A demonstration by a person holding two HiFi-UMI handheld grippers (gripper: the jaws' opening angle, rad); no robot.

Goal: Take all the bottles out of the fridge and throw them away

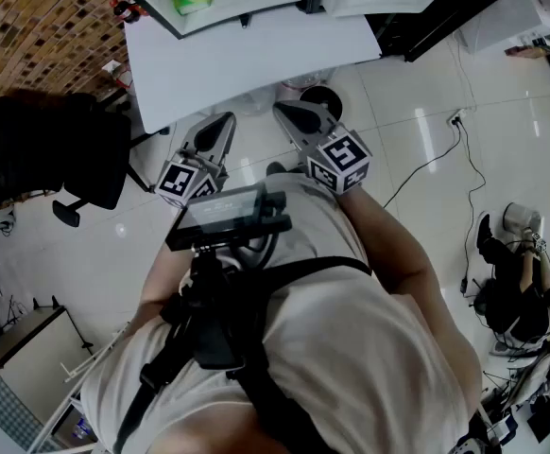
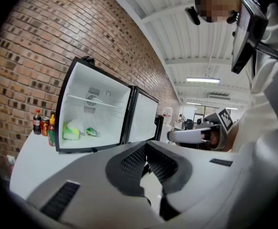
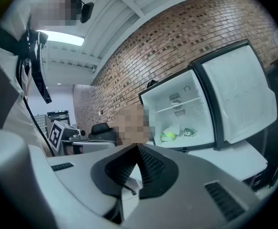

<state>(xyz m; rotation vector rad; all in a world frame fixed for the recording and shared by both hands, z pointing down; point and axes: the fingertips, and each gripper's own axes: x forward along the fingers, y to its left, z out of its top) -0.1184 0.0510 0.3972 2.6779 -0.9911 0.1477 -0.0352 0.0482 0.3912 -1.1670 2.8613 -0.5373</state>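
A small fridge (image 2: 93, 109) stands open on a white table (image 1: 247, 60) in front of me, its door (image 3: 239, 94) swung aside. On its floor lie a pale green-yellow pack (image 2: 71, 131) and a small green bottle-like item (image 2: 92, 132); the same two show in the right gripper view as the pack (image 3: 168, 136) and the small item (image 3: 190, 131). Outside the fridge, by its left wall, stand a dark bottle (image 2: 37, 122) and a yellow-capped bottle (image 2: 51, 130). My left gripper (image 2: 146, 144) and right gripper (image 3: 137, 148) are both shut on nothing, side by side just short of the table edge.
A black office chair (image 1: 58, 149) stands at the left of the table. A cable (image 1: 436, 159) runs over the shiny tiled floor at the right. A brick wall (image 2: 43, 42) backs the table. A black round base (image 1: 320, 97) sits under the table edge.
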